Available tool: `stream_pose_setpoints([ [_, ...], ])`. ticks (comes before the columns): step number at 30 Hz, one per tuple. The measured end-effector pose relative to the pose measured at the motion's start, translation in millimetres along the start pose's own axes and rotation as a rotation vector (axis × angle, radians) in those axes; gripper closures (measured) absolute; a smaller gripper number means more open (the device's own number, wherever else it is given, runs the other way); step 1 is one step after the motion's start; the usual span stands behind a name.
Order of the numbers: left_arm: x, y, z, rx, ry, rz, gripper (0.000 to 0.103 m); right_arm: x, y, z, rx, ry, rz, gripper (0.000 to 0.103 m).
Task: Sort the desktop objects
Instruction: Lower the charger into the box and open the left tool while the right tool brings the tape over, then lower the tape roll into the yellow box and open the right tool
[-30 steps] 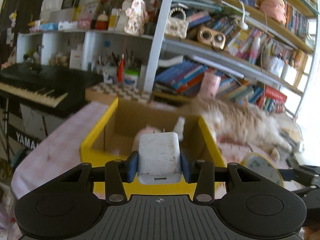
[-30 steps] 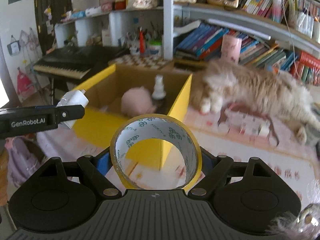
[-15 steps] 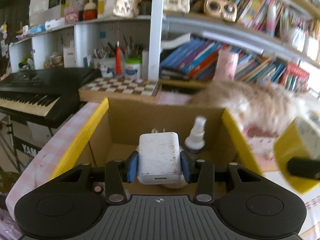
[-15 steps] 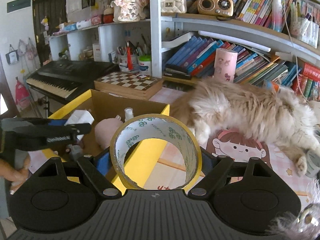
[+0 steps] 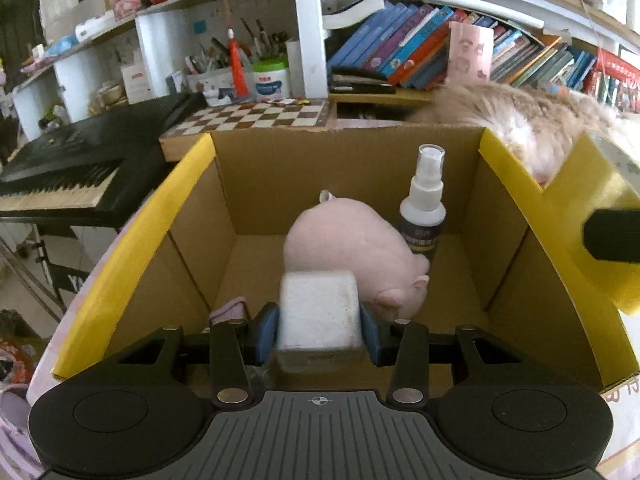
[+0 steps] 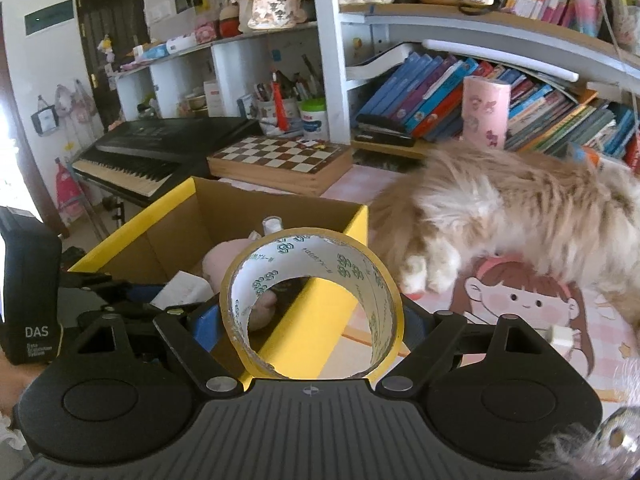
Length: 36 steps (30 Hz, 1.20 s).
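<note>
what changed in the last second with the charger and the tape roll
The left gripper carried the white charger block over the yellow-edged cardboard box and down inside; its jaws have just been opening around it. The right gripper neared the box, still holding the yellowish tape roll.

Black grippers (image 5: 320, 336), blue pads (image 5: 267, 334)

Box (image 5: 132, 240) filled centre of left wrist view; plush toy (image 5: 352, 248) sat inside, mid-frame, spray bottle (image 5: 424, 204) upright just right of it. Charger (image 5: 318, 316) lay between left hand-held gripper (image 5: 318, 332) jaws, lower centre, over box. Chessboard (image 5: 256, 116) stood behind box; keyboard (image 5: 60, 176) at left. Tape roll (image 6: 312, 304) sat in right hand-held gripper (image 6: 312, 320), lower centre of right wrist view, by box's right wall. Furry animal (image 6: 512, 208) lay right of box on counter (image 6: 440, 344).
</note>
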<state>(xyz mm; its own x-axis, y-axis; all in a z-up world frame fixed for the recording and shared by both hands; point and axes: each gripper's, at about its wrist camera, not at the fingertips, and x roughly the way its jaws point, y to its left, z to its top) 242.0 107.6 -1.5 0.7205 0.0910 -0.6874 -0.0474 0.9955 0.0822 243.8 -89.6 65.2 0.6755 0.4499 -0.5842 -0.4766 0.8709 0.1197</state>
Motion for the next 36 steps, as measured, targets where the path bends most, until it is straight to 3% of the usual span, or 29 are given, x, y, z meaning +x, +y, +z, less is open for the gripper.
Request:
stream_pose_setpoints([
  [4,-18.6,2.9,0.1,-0.056,-0.076,0.033,0.029,10.1,0.9,7.9,-0.002,-0.001,0.028,0.02],
  [8,-44.5,3.9,0.0,-0.076,-0.155,0.039,0.026,21.5,4.1,17.6,-0.024,-0.001,0.059,0.02],
  [16,-84.5,10.4,-16.8,-0.16,-0.186,0.102,0.016,54.7,21.7,43.6,-0.104,0.017,0.134,0.02],
  [24,-105.6,32.3,-39.2,-0.363,-0.184,0.177,0.014,116.3,69.7,53.4,-0.323,0.202,0.208,0.02],
  [29,-112.1,35.0,-51.7,-0.395,-0.171,0.186,0.014,146.9,91.0,52.0,-0.426,0.251,0.195,0.02],
  [36,-119.2,41.9,-65.6,-0.452,-0.155,0.179,0.014,161.8,99.0,57.1,-0.449,0.262,0.174,0.018],
])
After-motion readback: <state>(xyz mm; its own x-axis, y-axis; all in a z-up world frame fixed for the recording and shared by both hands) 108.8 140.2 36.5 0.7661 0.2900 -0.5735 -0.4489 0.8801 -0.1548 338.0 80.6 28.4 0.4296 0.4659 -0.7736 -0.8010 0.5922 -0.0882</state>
